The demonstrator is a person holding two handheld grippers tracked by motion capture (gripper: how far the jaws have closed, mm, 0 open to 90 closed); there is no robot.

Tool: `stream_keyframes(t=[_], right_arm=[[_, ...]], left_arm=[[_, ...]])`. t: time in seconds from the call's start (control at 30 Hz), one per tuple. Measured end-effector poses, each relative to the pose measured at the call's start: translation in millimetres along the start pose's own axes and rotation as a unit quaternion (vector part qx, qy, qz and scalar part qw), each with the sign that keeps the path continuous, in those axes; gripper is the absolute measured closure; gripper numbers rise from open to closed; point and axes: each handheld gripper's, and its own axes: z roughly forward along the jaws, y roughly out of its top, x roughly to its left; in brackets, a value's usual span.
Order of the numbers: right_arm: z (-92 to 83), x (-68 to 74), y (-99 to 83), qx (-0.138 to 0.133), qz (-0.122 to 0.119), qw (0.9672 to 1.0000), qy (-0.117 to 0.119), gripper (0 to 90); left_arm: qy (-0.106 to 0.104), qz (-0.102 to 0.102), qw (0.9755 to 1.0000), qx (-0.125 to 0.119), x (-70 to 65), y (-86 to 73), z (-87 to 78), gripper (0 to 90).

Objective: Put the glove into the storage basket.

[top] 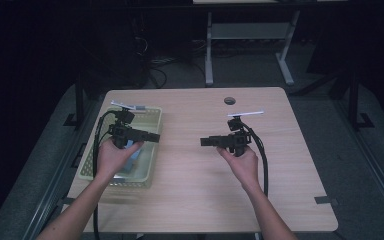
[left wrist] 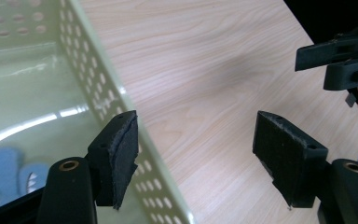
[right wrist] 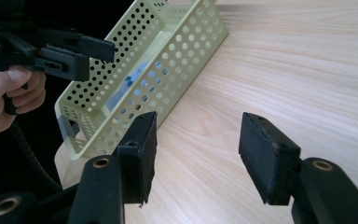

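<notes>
Your left gripper (top: 152,137) hangs over the pale green perforated basket (top: 150,116) at the left side of the wooden table (top: 205,175). Its jaws stand well apart with nothing between them. In the left gripper view one pad sits above the basket's inside and the other above bare wood, so the basket's long wall (left wrist: 103,84) runs up between them without touching either.

Your right gripper (top: 206,142) hovers over the middle of the table, pointing toward the basket and well apart from it. Its jaws are also spread, holding nothing; bare wood shows between the pads (right wrist: 265,158).

Inside the basket lies a blue thing (top: 132,156). Your left hand (top: 114,157) covers most of it from above. Through the wall holes in the right gripper view you get only blue patches (right wrist: 137,79), and in the left gripper view it is a blurred shape (left wrist: 4,168) cut off at the bottom corner. What it is cannot be made out.

A round grommet hole (top: 229,100) sits near the table's far edge. Beyond it the room is dark, with the pale legs of another desk (top: 209,50) and some cables on the floor hard to read.
</notes>
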Motion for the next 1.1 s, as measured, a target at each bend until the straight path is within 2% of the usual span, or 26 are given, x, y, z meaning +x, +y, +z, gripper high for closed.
stream_keyframes(t=[0.5, 0.67, 1.1], right_arm=[[-20.6, -15.4, -10.5, -0.010, 0.013, 0.9998, -0.007, 45.4], [-32.3, -23.6, -19.9, -0.014, 0.022, 0.9996, -0.011, 45.0], [-58.2, -38.0, -35.5, -0.032, 0.037, 0.9986, -0.020, 43.1]], left_arm=[[-0.018, 0.014, 0.9997, 0.004, -19.8, 6.8, 17.0, 30.6], [-0.025, 0.022, 0.9994, 0.004, -31.9, 7.9, 26.7, 30.5], [-0.035, 0.035, 0.9987, 0.010, -52.9, 9.8, 43.6, 29.9]])
